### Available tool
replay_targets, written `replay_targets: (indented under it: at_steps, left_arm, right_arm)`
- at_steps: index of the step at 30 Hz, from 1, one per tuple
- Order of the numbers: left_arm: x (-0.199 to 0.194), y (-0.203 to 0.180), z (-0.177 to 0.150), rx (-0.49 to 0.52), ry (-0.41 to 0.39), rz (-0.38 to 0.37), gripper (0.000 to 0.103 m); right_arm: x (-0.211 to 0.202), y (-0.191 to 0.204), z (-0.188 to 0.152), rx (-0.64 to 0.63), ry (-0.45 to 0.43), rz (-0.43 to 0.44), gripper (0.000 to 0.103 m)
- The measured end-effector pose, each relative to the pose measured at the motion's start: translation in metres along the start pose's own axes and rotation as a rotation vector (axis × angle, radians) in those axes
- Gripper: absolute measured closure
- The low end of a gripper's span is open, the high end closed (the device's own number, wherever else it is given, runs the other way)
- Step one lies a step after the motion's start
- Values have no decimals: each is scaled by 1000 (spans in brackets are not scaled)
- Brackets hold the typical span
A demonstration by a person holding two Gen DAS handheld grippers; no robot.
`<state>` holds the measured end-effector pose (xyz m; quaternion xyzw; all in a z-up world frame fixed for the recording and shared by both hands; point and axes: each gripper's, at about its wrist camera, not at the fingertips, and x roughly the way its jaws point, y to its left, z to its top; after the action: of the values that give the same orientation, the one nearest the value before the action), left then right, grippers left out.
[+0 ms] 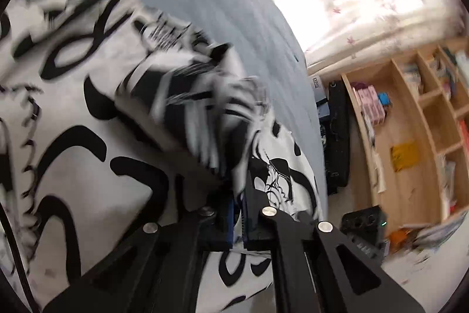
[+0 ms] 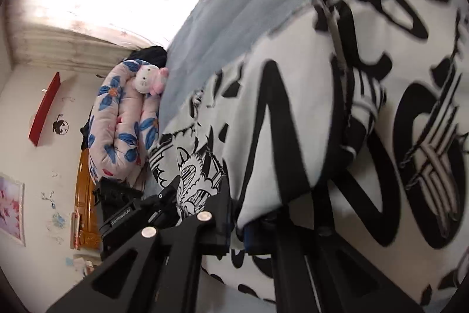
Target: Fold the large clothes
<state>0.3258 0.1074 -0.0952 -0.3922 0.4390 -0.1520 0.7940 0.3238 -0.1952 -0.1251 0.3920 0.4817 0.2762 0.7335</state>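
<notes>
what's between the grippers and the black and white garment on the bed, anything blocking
Nothing visible. The left gripper and the right gripper are both already shut on folds of the black-and-white garment, which lies on the grey-blue bed cover. The cover beyond the garment looks bare.

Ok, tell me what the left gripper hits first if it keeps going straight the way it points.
Most likely the black-and-white printed garment. The left gripper is already shut on a bunch of that cloth, and more of it lies spread on the grey-blue bed straight ahead. Depth is blurred, so take that as a guess.
</notes>
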Motion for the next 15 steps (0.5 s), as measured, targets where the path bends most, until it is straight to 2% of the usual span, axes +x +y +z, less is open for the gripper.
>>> replay_targets:
  at_steps: [2,4,7,8,10,13,15]
  left_arm:
    - [-14,-19,-14,55,8,22,102]
    - [-20,-28,-32,94,42,62,103]
    - [-8,-23,-67,136,125,166,103]
    - [-1,-17,-74,135,147,191,103]
    - [11,6,-88,102,188,238,102]
    - [19,24,-90,48,187,197,101]
    - [13,20,-88,70,181,170,98]
  right_arm:
    - [-22,1,-3,14,-24,30,98]
    - [-32,-5,-7,20,-11,13,98]
    - [-31,-20,-20,13,50,-87,99]
    - [-27,-27,-26,9,74,-137,99]
    - [-15,-51,-37,46,129,-185,99]
    - [-9,-64,-45,36,122,-179,100]
    - [-15,-61,-45,31,108,-158,96]
